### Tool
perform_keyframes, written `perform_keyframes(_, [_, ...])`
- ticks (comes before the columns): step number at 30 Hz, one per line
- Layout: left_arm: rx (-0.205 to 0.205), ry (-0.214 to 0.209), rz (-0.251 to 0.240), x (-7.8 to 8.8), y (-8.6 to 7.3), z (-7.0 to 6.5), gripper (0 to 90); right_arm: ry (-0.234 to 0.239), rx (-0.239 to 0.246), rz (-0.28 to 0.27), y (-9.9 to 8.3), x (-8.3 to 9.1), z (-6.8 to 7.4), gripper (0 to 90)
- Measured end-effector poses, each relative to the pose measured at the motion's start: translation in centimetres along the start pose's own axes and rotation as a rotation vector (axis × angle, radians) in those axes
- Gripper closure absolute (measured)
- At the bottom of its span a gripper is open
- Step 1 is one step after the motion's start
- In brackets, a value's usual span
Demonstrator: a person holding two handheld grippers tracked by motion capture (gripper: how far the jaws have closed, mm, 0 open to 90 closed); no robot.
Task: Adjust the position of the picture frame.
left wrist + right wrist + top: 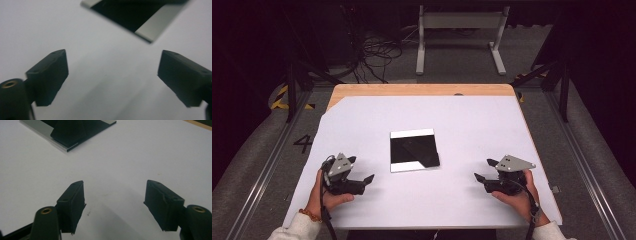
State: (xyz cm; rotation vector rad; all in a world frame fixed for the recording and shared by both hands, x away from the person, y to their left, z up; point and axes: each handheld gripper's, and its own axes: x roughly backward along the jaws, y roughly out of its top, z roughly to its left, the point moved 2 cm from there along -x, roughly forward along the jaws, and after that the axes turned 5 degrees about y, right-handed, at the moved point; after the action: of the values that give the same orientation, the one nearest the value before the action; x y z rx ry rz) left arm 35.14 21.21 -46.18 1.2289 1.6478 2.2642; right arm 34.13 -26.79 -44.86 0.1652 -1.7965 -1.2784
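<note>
Flanking black tile (pixel 414 149) (centred): open tools

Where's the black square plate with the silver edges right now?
In the high view, the black square plate lies flat near the middle of the white table cover, apart from the left gripper and right gripper.

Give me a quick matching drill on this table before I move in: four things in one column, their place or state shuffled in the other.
Things:
1. left claw
2. right claw
3. mirror tile
4. white sheet

Place or state:
A. lies flat at the table's middle, dark with pale strips at two edges
B. open, at the near left, in a hand
C. covers most of the wooden tabletop
D. open, at the near right, in a hand

Pairs: 1-B, 2-D, 3-A, 4-C
</note>
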Motion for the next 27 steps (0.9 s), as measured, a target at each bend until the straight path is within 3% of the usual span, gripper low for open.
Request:
perform_keyframes(2, [0.001,-0.007,-0.009,0.3,-0.1,0.0,12.5,0.046,-0.020,-0.029,0.2,0.1,0.0,38.5])
perform_keyframes(6, [-0.010,0.000,0.026,0.2,-0.3,-0.2,20.8,0.072,-0.015,-0.034,0.5,-0.1,-0.1,50.1])
perform_keyframes(8, [-0.004,-0.038,0.028,0.3,-0.4,-0.1,23.9,0.080,-0.012,-0.034,0.7,-0.3,-0.1,55.2])
perform_keyframes(11, [0.018,-0.051,0.030,0.4,-0.6,0.1,32.0,0.088,-0.016,-0.024,0.9,-0.9,-0.2,62.2])
perform_keyframes(14, [0.015,-0.046,0.036,0.5,-0.6,0.4,49.8,0.090,-0.018,-0.002,1.1,-1.6,-0.2,72.1])
perform_keyframes(15, [0.020,-0.047,0.038,0.4,-0.5,0.4,49.8,0.090,-0.018,-0.002,1.1,-1.6,-0.2,72.1])
perform_keyframes(17, [0.014,-0.042,0.047,0.1,-0.2,0.6,64.3,0.091,-0.026,-0.005,1.3,-2.0,-0.3,78.3])
perform_keyframes(20, [-0.003,-0.071,0.069,-1.2,0.6,0.5,83.7,0.093,-0.036,-0.006,1.8,-2.3,-0.4,84.9])
perform_keyframes(27, [-0.023,-0.089,0.122,-3.6,1.6,0.1,88.1,0.093,-0.048,0.011,2.6,-3.9,-0.2,87.3])
